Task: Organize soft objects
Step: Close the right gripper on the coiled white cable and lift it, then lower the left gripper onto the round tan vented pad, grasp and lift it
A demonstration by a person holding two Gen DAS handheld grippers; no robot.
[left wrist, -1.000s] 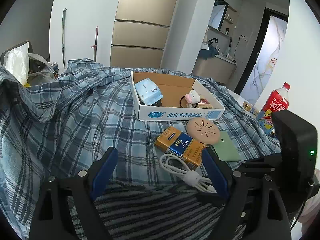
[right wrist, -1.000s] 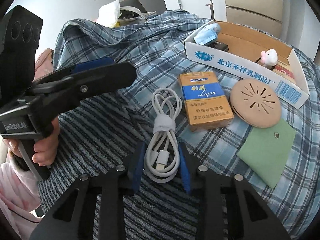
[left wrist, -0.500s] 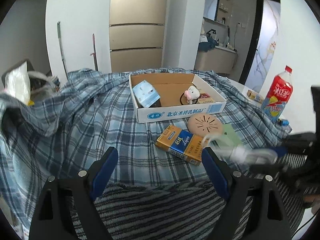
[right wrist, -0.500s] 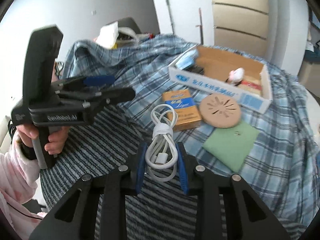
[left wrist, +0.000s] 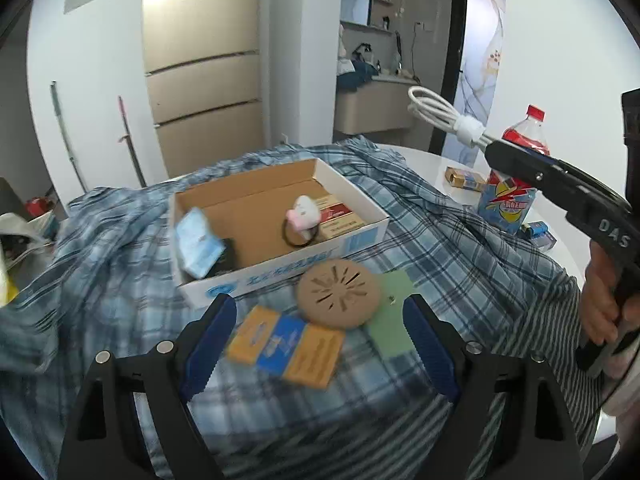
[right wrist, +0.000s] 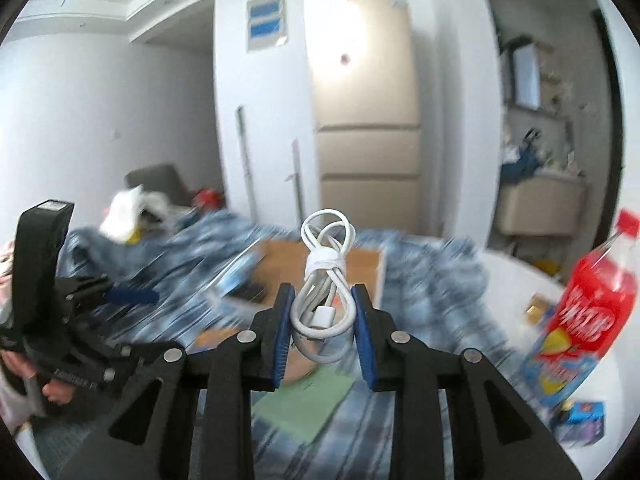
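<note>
My right gripper is shut on a coiled white charging cable and holds it up in the air; in the left wrist view the cable sticks out of that gripper high at the right. My left gripper stands open and empty over a yellow and blue packet on the plaid cloth. Behind it are a round tan disc, a green square cloth and an open cardboard box with a blue tissue pack, a small plush toy and a red packet.
A red soda bottle stands on the white table at the right, with small boxes around it. A striped cloth covers the near right side. A person's hand grips the right gripper's handle. A fridge stands behind.
The right gripper lifted the white cable off the cloth and swung it up and to the right. The left gripper moved forward over the yellow and blue packet and rolled, still open.
</note>
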